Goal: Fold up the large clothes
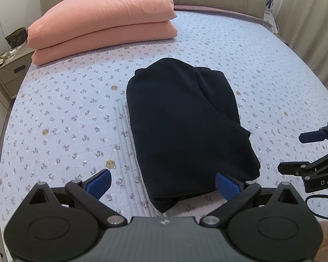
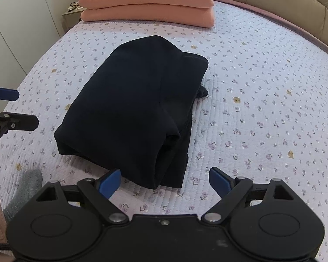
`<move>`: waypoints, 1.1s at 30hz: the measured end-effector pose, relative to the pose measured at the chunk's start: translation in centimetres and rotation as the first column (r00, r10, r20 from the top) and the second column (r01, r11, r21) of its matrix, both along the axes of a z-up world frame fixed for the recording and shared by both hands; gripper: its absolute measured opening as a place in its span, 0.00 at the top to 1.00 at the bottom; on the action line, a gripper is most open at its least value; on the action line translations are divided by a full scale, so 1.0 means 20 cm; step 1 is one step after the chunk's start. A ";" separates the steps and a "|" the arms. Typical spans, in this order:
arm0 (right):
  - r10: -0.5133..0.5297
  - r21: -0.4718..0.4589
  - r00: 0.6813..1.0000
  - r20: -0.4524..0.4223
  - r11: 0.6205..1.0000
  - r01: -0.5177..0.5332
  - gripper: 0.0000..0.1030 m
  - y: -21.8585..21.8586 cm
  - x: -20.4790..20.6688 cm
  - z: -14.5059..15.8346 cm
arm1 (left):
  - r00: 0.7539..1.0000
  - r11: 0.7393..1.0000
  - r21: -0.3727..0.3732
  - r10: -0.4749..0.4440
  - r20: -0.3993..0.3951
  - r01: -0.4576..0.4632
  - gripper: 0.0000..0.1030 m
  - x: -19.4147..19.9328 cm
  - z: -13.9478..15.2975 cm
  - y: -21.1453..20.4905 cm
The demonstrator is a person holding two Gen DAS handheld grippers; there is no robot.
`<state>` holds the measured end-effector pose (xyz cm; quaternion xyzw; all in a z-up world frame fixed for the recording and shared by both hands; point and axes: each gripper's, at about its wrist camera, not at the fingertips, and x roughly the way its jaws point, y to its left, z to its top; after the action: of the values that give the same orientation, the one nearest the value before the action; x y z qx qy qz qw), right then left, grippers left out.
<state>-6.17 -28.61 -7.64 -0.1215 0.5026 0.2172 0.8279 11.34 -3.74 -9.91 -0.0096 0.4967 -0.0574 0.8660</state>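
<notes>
At the middle of the bed (image 1: 54,109) lies the garment (image 1: 185,126), a dark compact bundle, layers stacked and edges tucked, so the folding looks nearly or wholly done; at most a loose flap at 3 o'clock might want tidying. The left gripper (image 1: 163,182) hangs at the bundle's 6 o'clock edge, fingers spread wide and empty. The right gripper (image 2: 164,180) sits likewise at its near corner, fingers apart, holding nothing. A pink quilt (image 1: 102,19) rests at 11 o'clock.

Bed (image 1: 240,50) w/ floral quilted cover: folded dark garment (image 1: 185,126) at centre, pink folded duvet (image 1: 102,21) upper left of frame.
</notes>
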 end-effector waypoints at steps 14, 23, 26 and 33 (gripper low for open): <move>0.005 -0.002 1.000 0.000 1.000 -0.005 0.00 0.01 0.00 0.00 | 1.000 1.000 -0.002 -0.003 0.000 0.003 0.00 0.00 0.00 0.01; 0.006 0.003 1.000 0.016 1.000 -0.006 0.00 0.00 0.00 0.01 | 1.000 1.000 -0.004 -0.007 0.004 0.007 0.00 0.00 0.00 0.00; 0.005 0.001 1.000 0.018 1.000 -0.005 0.00 0.00 0.00 0.01 | 1.000 1.000 -0.006 -0.004 0.005 0.004 0.00 0.00 0.00 0.00; 0.000 -0.003 0.999 0.036 1.000 0.000 0.00 0.00 -0.01 0.02 | 1.000 1.000 -0.003 0.004 0.011 -0.004 0.00 0.00 0.01 0.01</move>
<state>-6.41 -28.52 -7.25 -0.1268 0.4878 0.2142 0.8367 11.35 -3.60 -9.78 -0.0113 0.4919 -0.0565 0.8687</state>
